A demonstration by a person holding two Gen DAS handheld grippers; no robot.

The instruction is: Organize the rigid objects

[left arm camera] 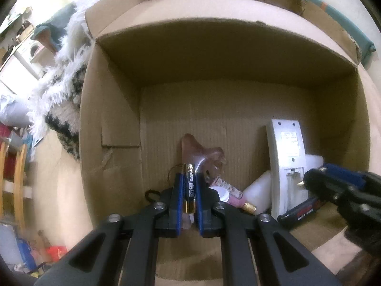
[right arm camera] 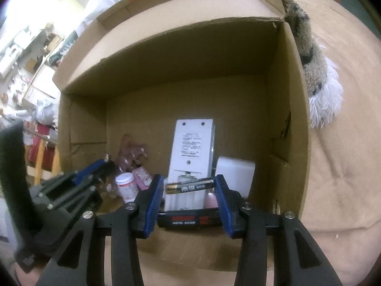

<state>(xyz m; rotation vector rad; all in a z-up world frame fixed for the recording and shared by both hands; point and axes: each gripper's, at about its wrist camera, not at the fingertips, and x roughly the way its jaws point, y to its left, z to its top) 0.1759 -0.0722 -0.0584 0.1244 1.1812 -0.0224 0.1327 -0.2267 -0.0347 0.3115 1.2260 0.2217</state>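
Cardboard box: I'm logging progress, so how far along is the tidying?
Done: a white device, pill bottle and black tool lie in the box. In hand: the left gripper clamps a battery; a second battery sits between the right gripper's open jaws. Left: setting both batteries down.

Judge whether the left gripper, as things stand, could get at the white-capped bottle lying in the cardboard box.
Probably not yet. The left gripper is shut on a battery, so its jaws are occupied. The white-capped bottle lies just beyond its tips in the cardboard box, with nothing over it, so the way looks free once the battery is released.
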